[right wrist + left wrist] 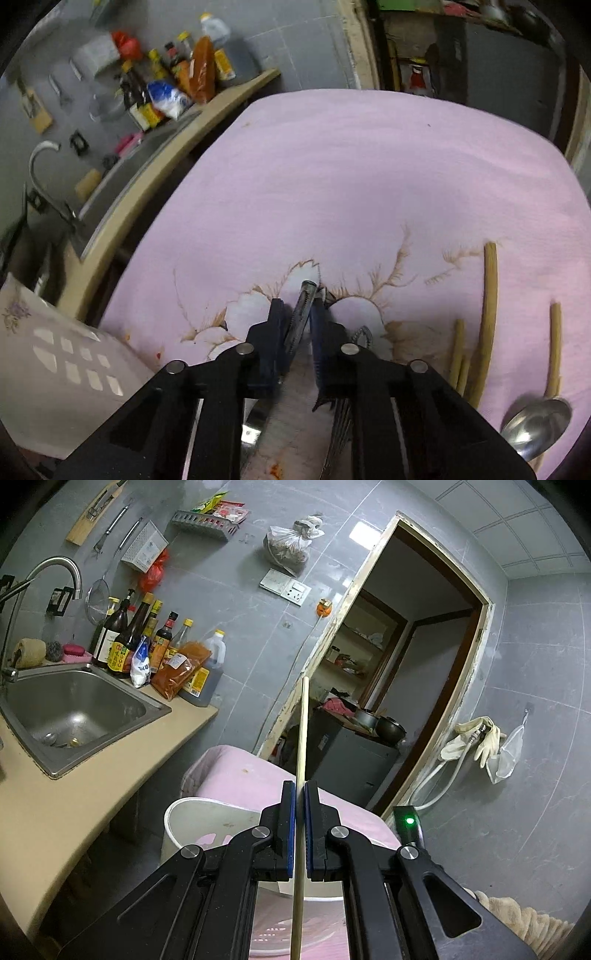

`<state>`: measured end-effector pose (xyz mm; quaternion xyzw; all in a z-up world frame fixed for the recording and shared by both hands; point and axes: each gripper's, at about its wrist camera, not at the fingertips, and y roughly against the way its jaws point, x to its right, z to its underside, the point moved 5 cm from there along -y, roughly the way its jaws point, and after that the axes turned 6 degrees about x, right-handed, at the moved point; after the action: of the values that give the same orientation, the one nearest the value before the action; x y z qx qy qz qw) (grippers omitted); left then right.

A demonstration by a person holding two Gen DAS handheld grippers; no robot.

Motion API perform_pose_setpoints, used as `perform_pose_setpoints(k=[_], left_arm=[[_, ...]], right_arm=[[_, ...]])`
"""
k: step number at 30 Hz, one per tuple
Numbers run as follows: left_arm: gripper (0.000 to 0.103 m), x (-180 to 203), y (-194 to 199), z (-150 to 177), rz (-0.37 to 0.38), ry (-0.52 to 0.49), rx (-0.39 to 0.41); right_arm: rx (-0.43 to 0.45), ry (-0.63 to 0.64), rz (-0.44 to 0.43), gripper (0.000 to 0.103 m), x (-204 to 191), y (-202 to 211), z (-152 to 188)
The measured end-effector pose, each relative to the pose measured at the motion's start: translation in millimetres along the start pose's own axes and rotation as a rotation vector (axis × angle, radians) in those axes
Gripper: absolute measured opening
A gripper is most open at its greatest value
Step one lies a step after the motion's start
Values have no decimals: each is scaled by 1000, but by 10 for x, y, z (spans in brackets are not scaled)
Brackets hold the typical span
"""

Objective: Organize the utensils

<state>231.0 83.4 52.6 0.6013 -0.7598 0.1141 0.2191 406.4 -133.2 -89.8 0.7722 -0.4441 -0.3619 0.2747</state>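
Note:
My left gripper (300,790) is shut on a pale wooden chopstick (302,734) and holds it upright in the air above a white holder (207,823) with a pink inside. My right gripper (298,308) is shut on a metal utensil handle (303,306) just above the pink embroidered tablecloth (351,177). Several wooden chopsticks (488,317) and a steel spoon (537,424) lie on the cloth to the right of the right gripper. A fork's tines (338,435) show under the right jaw.
A steel sink (74,709) with a tap (55,572) sits in the beige counter on the left, with sauce bottles (147,642) behind it. A white perforated holder (66,369) stands at the table's left edge. A doorway (406,664) opens ahead.

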Motion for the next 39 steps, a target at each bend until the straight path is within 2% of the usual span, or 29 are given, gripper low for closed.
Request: perform_pose_setpoints(k=[2,4,7,9,12,14,16,19,24,27,32,39], left_arm=[[2,-10,-1,-9,2,7,-1],[2,-56,9,-63,5,23,9],[2,-159,13,-191,-2,62,22],[2,-238,20,-277,-13,90,36],[2,-323,38,-383,-24,118,60],[2,-380,20,-430,-34,137,63],[2,-431,-6,-481,-47,154,68],[2,-460,-34,-569,-67,155,90],[2,-406,-108,-715,-106,93,176],[2,-405,-176,-663,-116,78,178],[2,-408,-227,-452,-166,22,197],[2,-362,-242,-176,-194,-60,178]], right_arm=[[30,-56,-51,8,25,89,-4],[100,-100,-111,6,11,294,-5],[266,-93,-178,6,-129,794,-28],[375,-53,-202,6,-275,1127,-33],[537,61,-185,6,-571,1603,-59],[619,129,-159,6,-754,1802,-118],[709,182,-171,6,-968,2015,-210],[784,222,-201,6,-1185,2198,-334],[829,238,-283,6,-1487,2092,-485],[808,242,-294,6,-1560,1936,-470],[788,292,-227,6,-1540,1688,-257],[715,319,-213,6,-1427,1364,-9]])
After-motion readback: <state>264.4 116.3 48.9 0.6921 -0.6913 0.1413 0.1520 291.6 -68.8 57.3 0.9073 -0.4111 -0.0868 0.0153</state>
